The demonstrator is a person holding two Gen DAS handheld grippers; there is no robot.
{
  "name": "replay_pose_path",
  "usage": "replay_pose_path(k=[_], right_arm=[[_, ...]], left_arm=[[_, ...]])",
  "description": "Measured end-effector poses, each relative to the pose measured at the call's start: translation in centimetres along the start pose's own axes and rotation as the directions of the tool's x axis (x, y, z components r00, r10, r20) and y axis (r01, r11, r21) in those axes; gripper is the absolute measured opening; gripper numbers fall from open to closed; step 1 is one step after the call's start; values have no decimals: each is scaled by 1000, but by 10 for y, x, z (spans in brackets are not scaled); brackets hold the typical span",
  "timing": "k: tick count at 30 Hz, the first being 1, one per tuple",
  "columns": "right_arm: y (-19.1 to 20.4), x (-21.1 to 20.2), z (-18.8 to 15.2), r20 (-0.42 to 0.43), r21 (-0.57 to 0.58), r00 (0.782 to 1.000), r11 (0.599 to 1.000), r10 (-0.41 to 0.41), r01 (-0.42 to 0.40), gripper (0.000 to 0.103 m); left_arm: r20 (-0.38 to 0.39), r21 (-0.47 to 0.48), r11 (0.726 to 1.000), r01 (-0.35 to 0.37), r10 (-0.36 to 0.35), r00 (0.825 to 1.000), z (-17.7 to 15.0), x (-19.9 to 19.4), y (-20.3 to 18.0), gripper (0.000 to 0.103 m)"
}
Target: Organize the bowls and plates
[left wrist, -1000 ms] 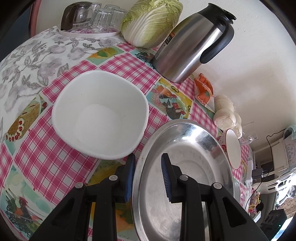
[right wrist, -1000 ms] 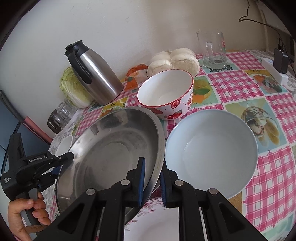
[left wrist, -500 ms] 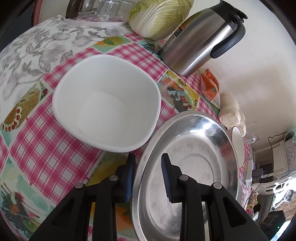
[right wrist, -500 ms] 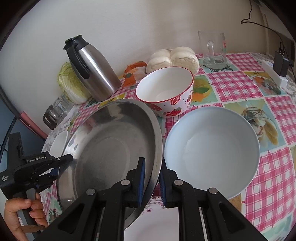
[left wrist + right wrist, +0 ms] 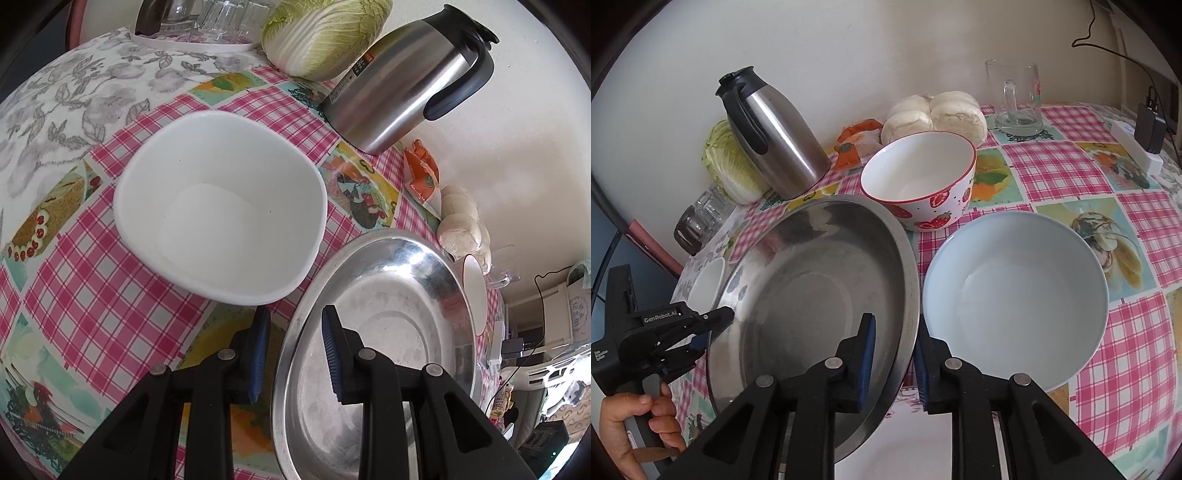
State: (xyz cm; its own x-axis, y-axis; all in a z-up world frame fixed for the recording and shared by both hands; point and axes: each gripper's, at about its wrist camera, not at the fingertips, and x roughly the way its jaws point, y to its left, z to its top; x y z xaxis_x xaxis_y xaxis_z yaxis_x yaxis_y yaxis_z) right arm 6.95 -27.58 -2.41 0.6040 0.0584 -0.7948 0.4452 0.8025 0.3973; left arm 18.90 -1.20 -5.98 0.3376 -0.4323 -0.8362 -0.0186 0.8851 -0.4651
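Steel plate [image 5: 812,280]: my right gripper [image 5: 892,356] jaws are opening off its rim. Left gripper [image 5: 293,350] straddles the opposite rim, narrow, grip uncertain. Plate seems placed.

Your left tool [image 5: 293,350], black with blue pads, fills the lower centre of its view, jaws partly apart. Your right tool [image 5: 894,356] sits likewise, jaws opening. Your bare hand [image 5: 635,424] grips the left handle at lower left.
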Motion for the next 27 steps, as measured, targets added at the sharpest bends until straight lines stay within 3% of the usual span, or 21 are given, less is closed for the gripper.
replay_pose_path(k=[9,18,27], right_arm=[[-2,-2,1,-14,4,1000,1000,-19,19,22],[-4,-5,1,-21,12,1000,1000,-19,20,23],[-1,-10,3,-11,-2,1000,1000,-27,27,30]], left_arm=[[9,29,999,-13,13,1000,2,-6,-3,29],[11,41,999,-5,5,1000,1,-2,-5,20],[40,49,999,-1,-1,999,3,-7,-6,17]])
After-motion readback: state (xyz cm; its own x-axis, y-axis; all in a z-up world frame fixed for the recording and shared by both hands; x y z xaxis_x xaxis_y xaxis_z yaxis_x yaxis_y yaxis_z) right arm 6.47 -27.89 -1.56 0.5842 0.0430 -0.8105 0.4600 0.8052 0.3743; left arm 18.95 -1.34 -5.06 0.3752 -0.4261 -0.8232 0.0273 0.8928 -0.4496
